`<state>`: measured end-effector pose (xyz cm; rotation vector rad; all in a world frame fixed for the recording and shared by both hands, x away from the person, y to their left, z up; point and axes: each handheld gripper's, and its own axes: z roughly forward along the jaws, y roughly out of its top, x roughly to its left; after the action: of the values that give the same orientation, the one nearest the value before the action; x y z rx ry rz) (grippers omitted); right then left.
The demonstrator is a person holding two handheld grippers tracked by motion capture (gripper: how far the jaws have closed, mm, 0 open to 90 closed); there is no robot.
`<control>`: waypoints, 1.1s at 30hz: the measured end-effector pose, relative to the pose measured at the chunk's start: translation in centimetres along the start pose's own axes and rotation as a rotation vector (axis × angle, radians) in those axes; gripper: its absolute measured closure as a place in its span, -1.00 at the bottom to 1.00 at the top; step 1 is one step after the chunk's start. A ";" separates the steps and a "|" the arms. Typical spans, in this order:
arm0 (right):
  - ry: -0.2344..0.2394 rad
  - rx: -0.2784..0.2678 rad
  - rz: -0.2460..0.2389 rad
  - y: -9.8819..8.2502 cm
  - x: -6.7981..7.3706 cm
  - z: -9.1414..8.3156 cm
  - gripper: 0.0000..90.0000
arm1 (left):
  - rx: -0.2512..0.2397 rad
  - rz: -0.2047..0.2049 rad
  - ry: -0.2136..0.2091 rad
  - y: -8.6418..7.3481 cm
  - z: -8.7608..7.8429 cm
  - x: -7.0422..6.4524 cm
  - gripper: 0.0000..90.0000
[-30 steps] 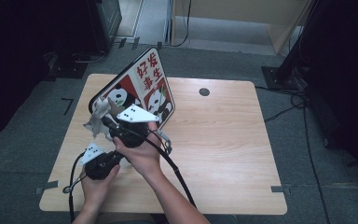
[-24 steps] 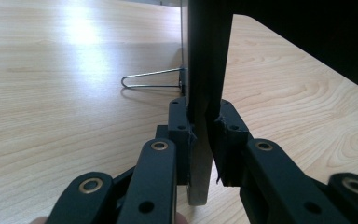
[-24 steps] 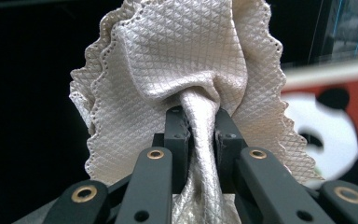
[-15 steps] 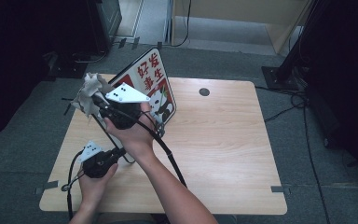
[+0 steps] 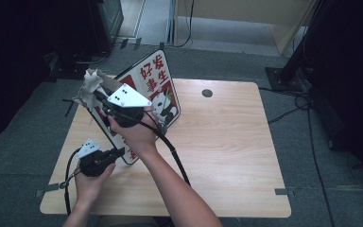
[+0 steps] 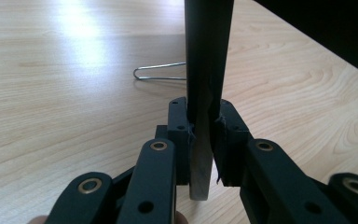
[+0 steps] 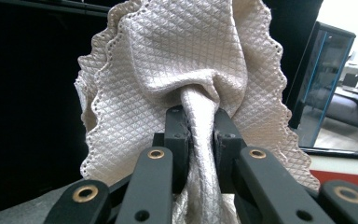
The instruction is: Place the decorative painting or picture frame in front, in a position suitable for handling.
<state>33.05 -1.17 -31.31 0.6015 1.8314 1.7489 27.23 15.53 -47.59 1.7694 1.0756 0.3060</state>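
The right claw [image 5: 96, 94], raised at the sign's [image 5: 158, 78] top, clamps a cloth [image 7: 186, 70], while the left claw [image 6: 200, 140] pinches the sign's edge above a wire stand [image 6: 161, 74].

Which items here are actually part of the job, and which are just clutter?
In use:
- sign board, clamped at its edge by left gripper
- cloth, pinched in right gripper

Lying about:
- wire clip on table
- dark disc

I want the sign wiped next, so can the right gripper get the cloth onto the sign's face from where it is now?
Probably yes. The right gripper is shut on the cloth up by the sign's top left edge, nothing between them, and the left gripper clamps the sign's lower edge, steadying it.
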 end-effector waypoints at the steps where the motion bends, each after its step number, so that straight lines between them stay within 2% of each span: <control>1: -0.013 -0.009 -0.005 0.0 0.1 0.0 0.78 | 0.005 0.005 -0.003 0.0 0.0 0.1 0.77; 5: -0.035 -0.084 0.008 0.6 0.2 0.0 0.78 | 0.009 0.014 -0.005 0.2 0.0 0.1 0.77; 7: -0.023 -0.099 0.000 0.9 0.4 0.3 0.77 | 0.019 0.016 -0.010 0.3 0.0 0.3 0.77; 10: -0.004 -0.104 -0.008 0.9 1.0 1.0 0.77 | 0.033 0.026 -0.017 0.4 0.0 0.5 0.77; 14: 0.000 -0.110 -0.028 0.6 1.2 1.7 0.76 | 0.042 0.028 -0.026 0.5 -0.1 0.7 0.77; 16: -0.012 -0.100 -0.023 0.5 1.1 1.9 0.76 | 0.045 0.036 -0.029 0.6 -0.1 0.9 0.77; 21: -0.057 -0.077 -0.049 0.5 0.6 2.3 0.76 | 0.056 0.041 -0.043 0.8 -0.2 1.3 0.77; 26: -0.109 -0.061 -0.066 0.6 -0.4 2.6 0.76 | 0.060 0.047 -0.046 0.8 -0.2 1.4 0.77; 28: -0.140 -0.052 -0.057 0.7 -1.1 2.6 0.76 | 0.064 0.051 -0.045 0.9 -0.2 1.4 0.77; 31: -0.197 -0.043 -0.016 0.8 -2.3 2.4 0.76 | 0.064 0.048 -0.044 0.9 -0.2 1.4 0.76; 33: -0.198 -0.044 0.002 0.9 -2.5 2.4 0.76 | 0.072 0.051 -0.044 1.0 -0.2 1.4 0.77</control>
<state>36.48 -0.93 -30.31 0.7318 1.6531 1.6628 28.40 16.66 -47.00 1.8621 1.0227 0.2611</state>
